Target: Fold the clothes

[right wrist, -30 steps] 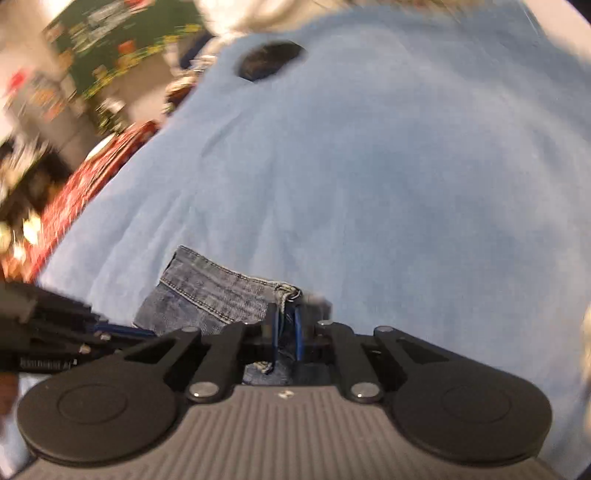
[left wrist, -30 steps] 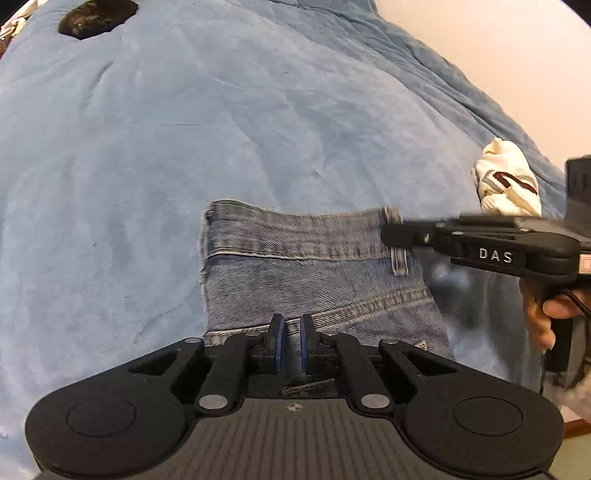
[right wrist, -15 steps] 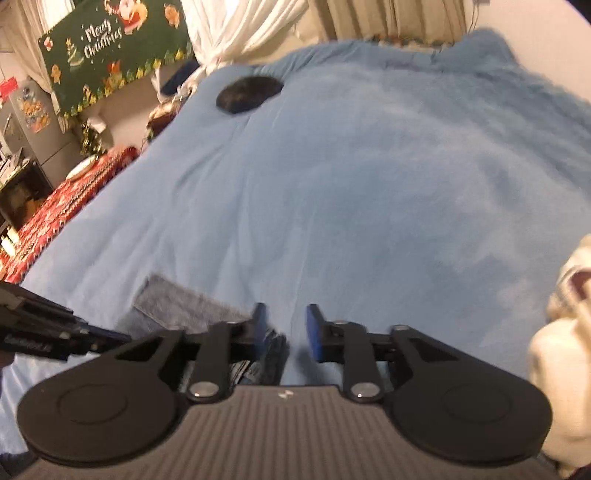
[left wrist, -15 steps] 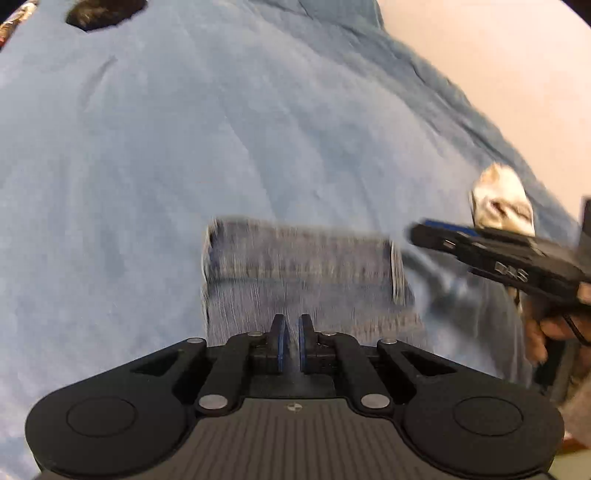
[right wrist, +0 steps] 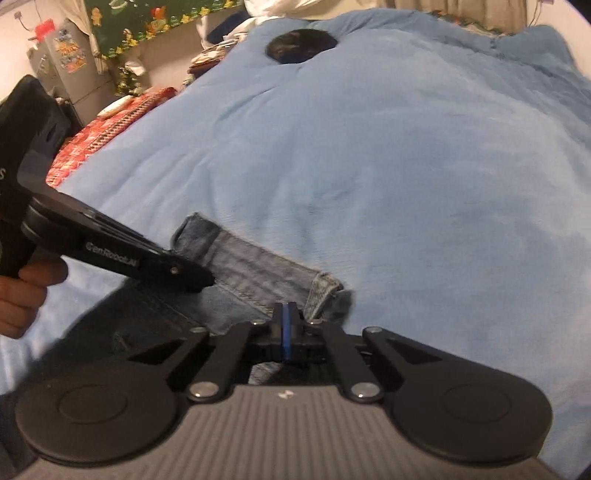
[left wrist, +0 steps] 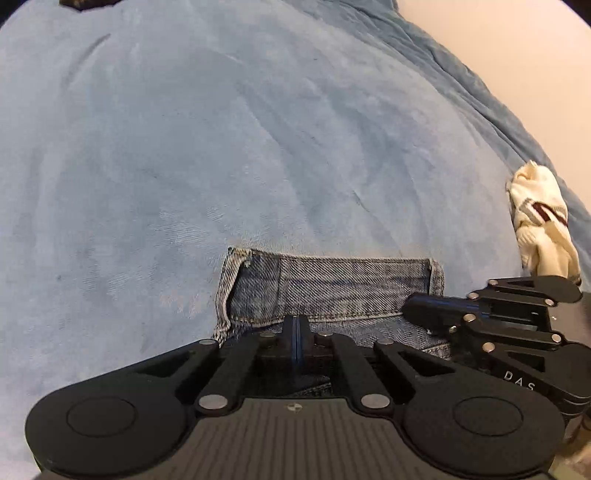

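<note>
1. A pair of folded blue jeans [left wrist: 332,288] lies on a blue blanket [left wrist: 258,147] that covers a bed; the hemmed edge is turned toward the far side, and the denim runs back under both tools.
2. The left gripper [left wrist: 296,328] points down at the jeans. Its two blue-lined fingers are pressed together with no gap between them, right at the denim's seam. Whether a fold of cloth is caught between them cannot be told, because the tips hide the spot.
3. The right gripper [right wrist: 284,314] has just been closing and its fingers now stand pressed together too, at the right-hand corner of the jeans, just beside the thick hemmed edge. A little denim shows under the fingers, but a pinch cannot be confirmed.
4. In the right wrist view a hand [right wrist: 22,291] holds the left tool's handle at the left edge.
5. A crumpled cream-coloured garment [left wrist: 539,218] with dark stripes lies on the blanket, apart from the jeans and near the bed's right edge.
6. A dark round thing [right wrist: 301,46] rests at the far end of the blanket; what it is cannot be told.
7. Beyond the bed, on the left, a red patterned cloth [right wrist: 107,129] covers a surface, and a green festive banner [right wrist: 155,18] hangs on the wall.
</note>
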### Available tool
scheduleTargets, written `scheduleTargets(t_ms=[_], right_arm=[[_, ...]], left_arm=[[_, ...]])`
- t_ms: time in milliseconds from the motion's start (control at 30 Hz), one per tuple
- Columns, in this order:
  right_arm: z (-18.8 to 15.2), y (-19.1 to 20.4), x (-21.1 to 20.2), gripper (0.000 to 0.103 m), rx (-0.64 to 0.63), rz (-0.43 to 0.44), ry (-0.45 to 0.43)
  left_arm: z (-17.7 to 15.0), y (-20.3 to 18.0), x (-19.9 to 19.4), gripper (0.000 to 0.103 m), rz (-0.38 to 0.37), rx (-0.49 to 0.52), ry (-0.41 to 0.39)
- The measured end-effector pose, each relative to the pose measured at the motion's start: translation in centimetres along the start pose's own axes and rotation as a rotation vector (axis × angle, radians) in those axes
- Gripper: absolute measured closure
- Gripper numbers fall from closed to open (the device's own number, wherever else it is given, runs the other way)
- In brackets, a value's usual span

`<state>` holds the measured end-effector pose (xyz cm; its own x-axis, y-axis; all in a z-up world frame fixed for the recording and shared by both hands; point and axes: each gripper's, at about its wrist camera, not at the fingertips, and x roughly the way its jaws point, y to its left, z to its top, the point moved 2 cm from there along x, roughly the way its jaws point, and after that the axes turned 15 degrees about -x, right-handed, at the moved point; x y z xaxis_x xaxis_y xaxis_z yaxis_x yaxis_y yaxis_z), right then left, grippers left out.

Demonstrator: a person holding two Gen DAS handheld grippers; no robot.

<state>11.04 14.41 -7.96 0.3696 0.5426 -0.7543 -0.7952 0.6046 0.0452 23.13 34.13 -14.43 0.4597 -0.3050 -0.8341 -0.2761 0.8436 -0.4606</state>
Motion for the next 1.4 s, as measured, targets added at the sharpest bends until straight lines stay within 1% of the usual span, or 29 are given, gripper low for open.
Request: scheduleTargets(t_ms=[33, 67, 100, 233, 267, 333, 400, 500, 567, 633, 700, 733, 767, 867, 933, 1033, 1067, 1100, 1200, 1300, 1400], right_arm=[[0.0, 0.0, -0.1, 0.103, 0.022, 0.005, -0.002], [-0.1, 0.3, -0.3, 0.103, 0.017, 0.002, -0.001], [-0.3, 0.6, -0.5, 0.103, 0.009, -0.002, 0.001], [0.3, 0.1, -1.3, 0.103, 0.075, -0.018, -0.032], [0.3, 0.0, -1.7, 0.102, 0.092, -0.023, -0.043], [0.5, 0.5, -2.6, 0.094, 0.091, -0.019, -0.051], [0.7, 2.0, -3.2, 0.094, 0.059, 0.007, -0.046], [0.3, 5.1, -3.4, 0.094, 0.009, 0.087, -0.032], [-0.4, 7.2, -3.3, 0.094, -0.014, 0.148, -0.007], [-1.2, 8.8, -3.3, 0.094, -0.053, 0.147, 0.024], [-2.2, 9.3, -2.8, 0.095, -0.092, 0.087, 0.040], [-2.6, 8.9, -2.8, 0.098, -0.093, 0.055, 0.044], [-2.9, 8.5, -2.8, 0.103, -0.092, 0.022, 0.047], [-3.7, 6.3, -3.9, 0.103, -0.031, -0.042, 0.033], [-4.1, 5.4, -5.1, 0.103, 0.002, -0.040, 0.015], [-4.4, 5.3, -7.0, 0.103, -0.003, -0.090, 0.018], [-4.4, 5.3, -7.5, 0.099, -0.007, -0.107, 0.020], [-4.5, 5.2, -8.1, 0.093, 0.006, -0.120, 0.013], [-4.9, 5.9, -10.2, 0.092, 0.037, -0.080, -0.023], [-5.8, 7.4, -11.5, 0.092, 0.032, 0.016, -0.021], [-7.7, 9.3, -11.5, 0.092, 0.005, 0.050, 0.050]], left_arm=[[0.2, -0.1, 0.0, 0.101, -0.009, -0.009, 0.001], [0.4, -0.2, -0.2, 0.100, -0.012, -0.012, -0.003], [0.7, -0.5, -0.6, 0.100, -0.018, -0.008, -0.014], [1.8, -1.4, -2.7, 0.099, -0.046, 0.005, -0.060], [1.9, -1.5, -3.1, 0.099, -0.051, 0.006, -0.065], [1.5, -1.5, -4.4, 0.099, -0.078, 0.009, -0.061], [0.1, -1.7, -5.5, 0.099, -0.097, 0.030, -0.045], [-2.5, -2.4, -6.6, 0.099, -0.110, 0.079, -0.008], [-4.1, -1.9, -6.5, 0.099, -0.085, 0.069, 0.012], [-5.7, -1.3, -6.3, 0.099, -0.058, 0.055, 0.031], [-6.6, -0.8, -5.4, 0.099, -0.030, 0.041, 0.046], [-6.6, -0.5, -4.6, 0.099, -0.015, 0.033, 0.051], [-6.7, -0.2, -3.7, 0.100, 0.000, 0.025, 0.056], [-5.4, -0.7, -2.3, 0.100, -0.018, 0.004, 0.053], [-4.8, -1.8, -2.1, 0.100, -0.026, 0.020, 0.047], [-4.2, -3.3, -2.1, 0.100, -0.035, 0.054, 0.031], [-4.3, -3.8, -2.5, 0.099, -0.037, 0.066, 0.020], [-4.5, -4.3, -3.0, 0.099, -0.039, 0.077, 0.009], [-5.2, -5.3, -4.8, 0.099, -0.059, 0.090, -0.017], [-6.9, -6.0, -6.8, 0.099, -0.081, 0.089, -0.037], [-9.9, -6.1, -7.5, 0.099, -0.094, 0.084, 0.011]])
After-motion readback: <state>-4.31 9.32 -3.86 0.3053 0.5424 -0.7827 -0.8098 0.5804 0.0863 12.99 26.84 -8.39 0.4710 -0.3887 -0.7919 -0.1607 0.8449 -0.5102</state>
